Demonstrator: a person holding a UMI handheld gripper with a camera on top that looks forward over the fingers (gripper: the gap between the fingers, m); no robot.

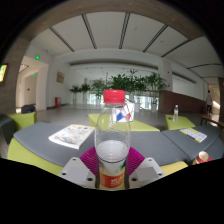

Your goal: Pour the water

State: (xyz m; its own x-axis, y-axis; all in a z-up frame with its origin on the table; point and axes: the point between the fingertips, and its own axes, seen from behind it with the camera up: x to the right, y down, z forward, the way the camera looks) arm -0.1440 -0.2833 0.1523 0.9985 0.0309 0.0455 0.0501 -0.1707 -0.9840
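A clear plastic bottle [113, 140] with a red cap and an orange label stands upright between my fingers. It fills the gap, and both magenta pads [91, 158] press on its sides. My gripper [113, 170] is shut on the bottle's lower half. The bottle holds white-looking liquid up to about its middle. I hold it above a grey table [60, 148]. No cup or other vessel for the water is in view.
An open booklet [72, 135] lies on the table ahead to the left. Papers [194, 134] lie to the right, and a small bottle [176, 113] stands far right. Yellow-green table sections [30, 158] flank the grey one. Plants line the hall's far side.
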